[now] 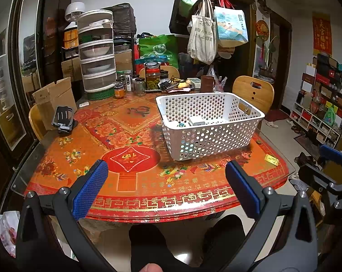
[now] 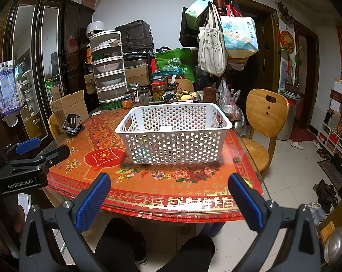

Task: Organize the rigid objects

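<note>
Beyond both tools (image 1: 166,190) (image 2: 168,199), white basket (image 1: 216,133).

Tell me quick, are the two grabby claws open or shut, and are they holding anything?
Left gripper: jaws wide open, holding nothing, near the table edge.
Right gripper: jaws wide open, holding nothing, facing the white basket.

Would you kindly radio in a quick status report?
Left tool open, empty. Right tool open, empty. White basket on table, small items inside. Small yellow packet loose near table edge.
</note>
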Action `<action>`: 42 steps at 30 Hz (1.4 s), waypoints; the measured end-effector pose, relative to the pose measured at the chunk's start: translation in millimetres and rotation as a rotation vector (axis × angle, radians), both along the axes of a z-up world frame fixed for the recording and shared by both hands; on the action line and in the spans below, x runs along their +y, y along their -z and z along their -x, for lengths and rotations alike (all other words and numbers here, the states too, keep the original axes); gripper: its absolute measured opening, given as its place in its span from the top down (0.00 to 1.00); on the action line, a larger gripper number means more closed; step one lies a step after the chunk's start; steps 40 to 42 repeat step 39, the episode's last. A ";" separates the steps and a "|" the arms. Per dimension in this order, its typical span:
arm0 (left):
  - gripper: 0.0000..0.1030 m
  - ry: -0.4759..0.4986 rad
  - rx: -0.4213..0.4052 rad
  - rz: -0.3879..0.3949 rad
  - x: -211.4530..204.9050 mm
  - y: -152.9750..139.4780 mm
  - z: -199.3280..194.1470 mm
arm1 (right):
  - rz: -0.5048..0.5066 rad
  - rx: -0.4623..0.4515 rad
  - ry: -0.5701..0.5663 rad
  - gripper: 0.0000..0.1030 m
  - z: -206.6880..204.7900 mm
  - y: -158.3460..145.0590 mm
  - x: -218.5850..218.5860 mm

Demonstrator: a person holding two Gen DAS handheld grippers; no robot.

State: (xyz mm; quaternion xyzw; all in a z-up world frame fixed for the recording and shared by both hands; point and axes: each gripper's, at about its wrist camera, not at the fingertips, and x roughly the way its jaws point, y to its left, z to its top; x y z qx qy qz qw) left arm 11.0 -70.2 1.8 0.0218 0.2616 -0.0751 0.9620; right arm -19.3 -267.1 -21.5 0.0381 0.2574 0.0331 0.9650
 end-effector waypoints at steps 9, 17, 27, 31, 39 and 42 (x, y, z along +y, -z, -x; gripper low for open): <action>0.01 0.010 0.002 0.001 2.3 -0.3 1.3 | 0.000 -0.001 -0.003 0.00 0.1 0.5 0.3; 0.01 0.011 0.002 0.000 2.5 -0.3 1.5 | 0.003 0.002 -0.006 0.00 0.0 2.1 0.0; 0.01 0.016 0.005 -0.002 3.9 -0.1 1.8 | 0.007 0.003 -0.008 0.00 0.4 4.0 -0.3; 0.01 0.021 0.002 -0.006 4.5 1.0 2.6 | 0.007 0.004 -0.007 0.00 0.4 4.0 -0.1; 0.01 0.024 -0.001 -0.004 9.2 3.2 4.1 | 0.007 0.003 -0.008 0.00 0.3 4.3 -0.3; 0.01 0.024 -0.001 -0.004 9.2 3.2 4.1 | 0.007 0.003 -0.008 0.00 0.3 4.3 -0.3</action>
